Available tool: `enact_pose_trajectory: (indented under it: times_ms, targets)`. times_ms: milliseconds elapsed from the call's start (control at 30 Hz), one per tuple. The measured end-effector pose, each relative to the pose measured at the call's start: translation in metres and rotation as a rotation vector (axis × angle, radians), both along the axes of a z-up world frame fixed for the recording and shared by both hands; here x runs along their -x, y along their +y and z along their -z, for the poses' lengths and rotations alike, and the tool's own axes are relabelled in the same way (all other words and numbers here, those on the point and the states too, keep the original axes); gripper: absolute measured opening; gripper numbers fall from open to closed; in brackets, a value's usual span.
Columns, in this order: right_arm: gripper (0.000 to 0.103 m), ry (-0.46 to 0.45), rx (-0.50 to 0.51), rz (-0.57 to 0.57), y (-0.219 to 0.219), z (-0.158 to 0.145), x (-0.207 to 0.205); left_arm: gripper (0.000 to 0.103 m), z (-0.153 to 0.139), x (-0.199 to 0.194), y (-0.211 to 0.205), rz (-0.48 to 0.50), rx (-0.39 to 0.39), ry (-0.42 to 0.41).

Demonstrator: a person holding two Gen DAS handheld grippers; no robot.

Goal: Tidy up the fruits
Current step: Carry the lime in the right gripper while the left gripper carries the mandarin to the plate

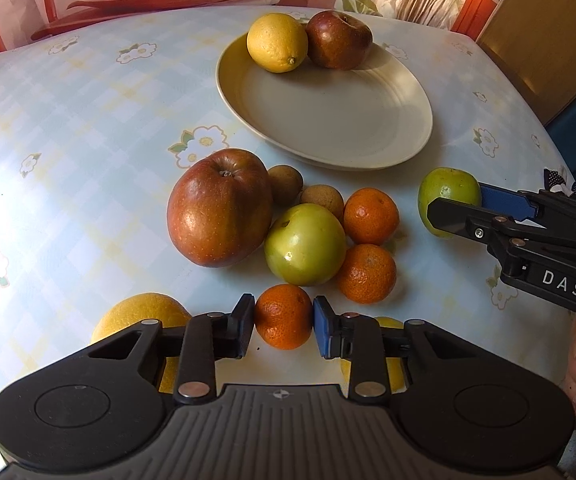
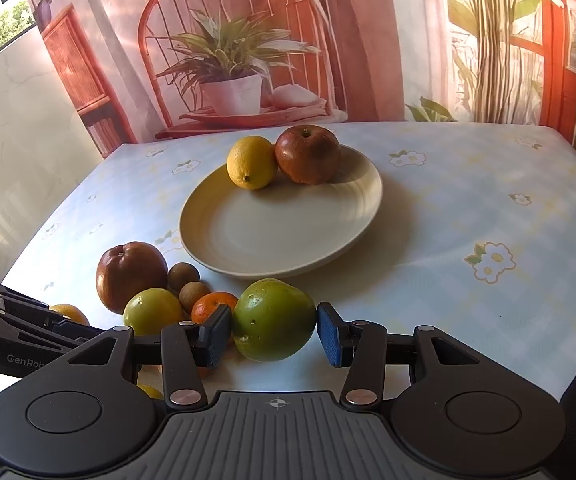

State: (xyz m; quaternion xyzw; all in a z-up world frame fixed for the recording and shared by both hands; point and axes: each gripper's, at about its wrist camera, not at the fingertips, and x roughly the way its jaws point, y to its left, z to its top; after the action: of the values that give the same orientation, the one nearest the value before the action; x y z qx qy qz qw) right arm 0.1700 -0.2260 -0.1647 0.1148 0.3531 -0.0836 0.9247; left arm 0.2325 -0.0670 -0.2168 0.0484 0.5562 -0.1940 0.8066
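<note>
Fruits: mostly on table [image 1: 87, 120], two on plate [image 1: 328, 128] | left gripper [image 1: 283, 326] pinching mandarin [image 1: 283, 316] | right gripper [image 2: 273, 334] clamping green fruit [image 2: 273, 320] | risk: round fruit slips from pads when lifted, knocking neighbours rolling

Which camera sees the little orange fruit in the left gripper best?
The left wrist view. There the small orange fruit sits whole and close between the left gripper pads, which press on both its sides. In the right wrist view I cannot pick that fruit out: the left gripper's arm and the right gripper cover that spot.
</note>
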Motion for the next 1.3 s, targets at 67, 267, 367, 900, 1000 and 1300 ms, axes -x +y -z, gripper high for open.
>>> enact_pose_trajectory:
  times_ms: [67,267,367,900,1000,1300]
  targets:
    - [0.043,0.0,0.0,0.0,0.0,0.0,0.0,0.031,-0.005,0.0,0.005,-0.012,0.013,-0.007]
    - [0.043,-0.005,0.002,-0.001,0.0,-0.002,0.001,0.031,-0.017,-0.002,0.013,-0.022,0.036,-0.032]
    - [0.043,-0.007,-0.002,0.001,0.0,-0.003,0.002,0.03,-0.011,-0.003,0.013,-0.018,0.018,-0.005]
    - [0.043,-0.017,0.004,0.003,0.0,-0.006,0.005,0.03,-0.023,0.003,0.018,-0.018,0.061,-0.045]
    - [0.043,-0.02,0.009,0.0,0.0,-0.007,0.005,0.03,-0.035,0.002,0.023,-0.032,0.081,-0.069]
    - [0.043,-0.036,0.048,-0.011,-0.011,-0.02,-0.005,0.03,-0.07,-0.023,0.027,-0.075,0.111,-0.165]
